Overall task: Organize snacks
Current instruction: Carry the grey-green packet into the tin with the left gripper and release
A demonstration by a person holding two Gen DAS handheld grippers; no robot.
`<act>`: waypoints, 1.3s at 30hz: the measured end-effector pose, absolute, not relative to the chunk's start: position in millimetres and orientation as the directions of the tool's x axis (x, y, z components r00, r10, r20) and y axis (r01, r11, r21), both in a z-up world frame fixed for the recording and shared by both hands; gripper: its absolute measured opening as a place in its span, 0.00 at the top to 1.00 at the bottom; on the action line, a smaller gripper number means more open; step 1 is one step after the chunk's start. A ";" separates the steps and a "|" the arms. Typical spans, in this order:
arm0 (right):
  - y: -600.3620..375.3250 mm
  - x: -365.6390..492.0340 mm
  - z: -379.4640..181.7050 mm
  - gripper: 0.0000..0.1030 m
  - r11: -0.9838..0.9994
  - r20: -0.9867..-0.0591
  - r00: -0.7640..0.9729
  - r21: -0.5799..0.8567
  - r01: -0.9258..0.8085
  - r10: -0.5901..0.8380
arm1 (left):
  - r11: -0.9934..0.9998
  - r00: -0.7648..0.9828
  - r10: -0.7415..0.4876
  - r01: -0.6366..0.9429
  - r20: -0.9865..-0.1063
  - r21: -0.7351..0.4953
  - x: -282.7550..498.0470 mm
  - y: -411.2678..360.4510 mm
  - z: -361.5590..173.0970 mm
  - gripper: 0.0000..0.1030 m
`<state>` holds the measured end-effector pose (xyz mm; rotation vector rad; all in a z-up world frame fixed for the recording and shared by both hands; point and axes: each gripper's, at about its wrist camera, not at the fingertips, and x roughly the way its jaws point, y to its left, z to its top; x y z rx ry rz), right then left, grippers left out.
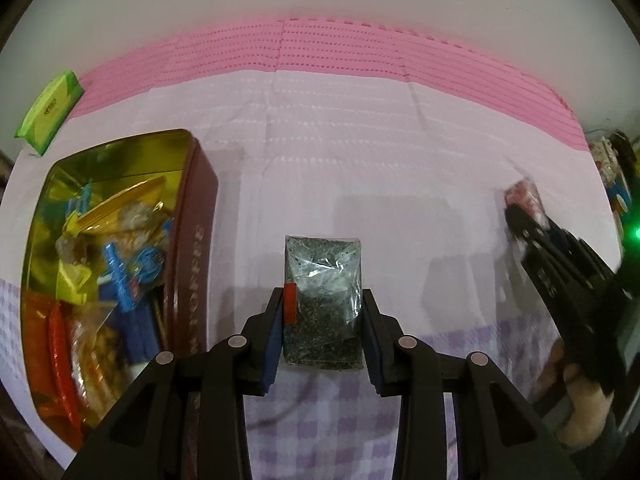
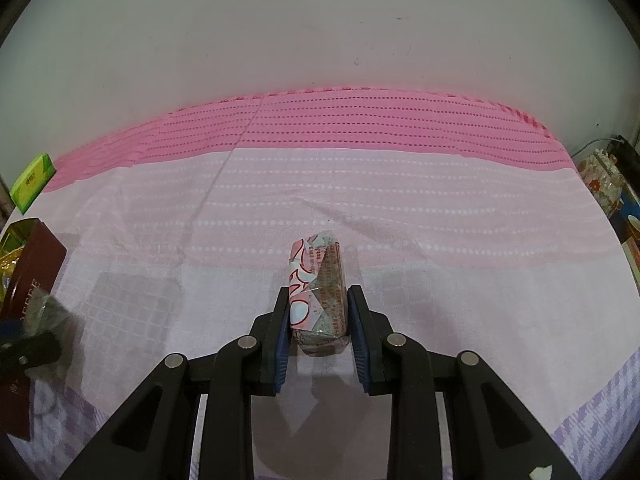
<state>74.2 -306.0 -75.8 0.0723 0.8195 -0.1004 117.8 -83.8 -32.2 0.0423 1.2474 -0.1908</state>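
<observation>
My left gripper (image 1: 324, 294) is shut on a clear packet of dark, grainy snack (image 1: 322, 280), with both pads pressed on its sides above the pale cloth. To its left stands an open tin (image 1: 200, 240) with a gold inside and a dark red wall, holding several wrapped snacks (image 1: 116, 264). My right gripper (image 2: 319, 292) is shut on a pink and white wrapped snack (image 2: 318, 280). In the left wrist view the right gripper (image 1: 520, 216) appears at the far right, held by a hand (image 1: 580, 404). In the right wrist view the dark packet (image 2: 46, 308) shows by the tin (image 2: 34, 276).
A green packet (image 1: 50, 110) lies at the far left on the pink band of the cloth (image 1: 340, 48), beyond the tin. A white wall runs behind the table. Cluttered items (image 2: 600, 184) stand past the table's right edge.
</observation>
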 end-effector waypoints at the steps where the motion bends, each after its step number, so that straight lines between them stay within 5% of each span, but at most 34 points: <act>1: -306.1 74.2 -75.7 0.74 0.993 -0.732 0.678 0.025 0.117 -0.061 | 0.983 0.304 -0.122 0.169 -0.945 -0.072 114.8 -82.6 -30.3 0.65; 15: -302.9 74.4 -75.9 0.74 0.992 -0.733 0.676 0.009 0.122 -0.076 | 0.981 0.375 -0.109 0.193 -0.921 -0.037 89.8 -40.2 19.5 0.65; 39: -303.0 74.1 -76.0 0.74 0.992 -0.733 0.676 0.008 0.124 -0.078 | 0.999 0.391 0.050 -0.039 -0.919 0.037 91.3 98.5 28.1 0.65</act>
